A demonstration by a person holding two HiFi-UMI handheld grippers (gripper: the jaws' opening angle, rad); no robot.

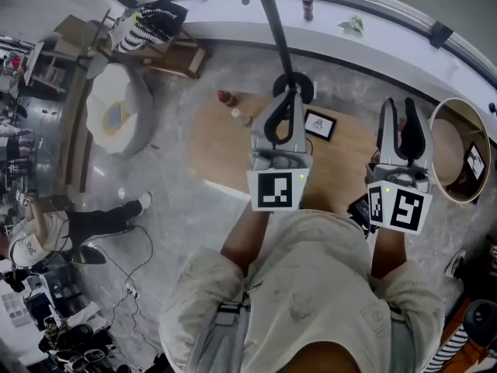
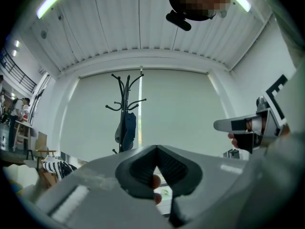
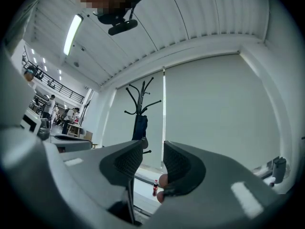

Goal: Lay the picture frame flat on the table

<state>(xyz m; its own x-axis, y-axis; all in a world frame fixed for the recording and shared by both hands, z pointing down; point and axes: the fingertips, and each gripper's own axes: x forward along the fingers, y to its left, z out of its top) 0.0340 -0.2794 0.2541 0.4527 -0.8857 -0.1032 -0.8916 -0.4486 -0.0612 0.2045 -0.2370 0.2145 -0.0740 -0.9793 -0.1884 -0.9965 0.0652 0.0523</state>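
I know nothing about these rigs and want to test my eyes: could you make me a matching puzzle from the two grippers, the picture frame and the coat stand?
Things:
1. left gripper
2. right gripper
3. picture frame
4. coat stand

Descriptions:
a. jaws a little apart, nothing between them
b. on the wooden table
c. jaws closed tip to tip
d. black, with hooks at the top

Pairs: 1-c, 2-a, 3-b, 4-d.
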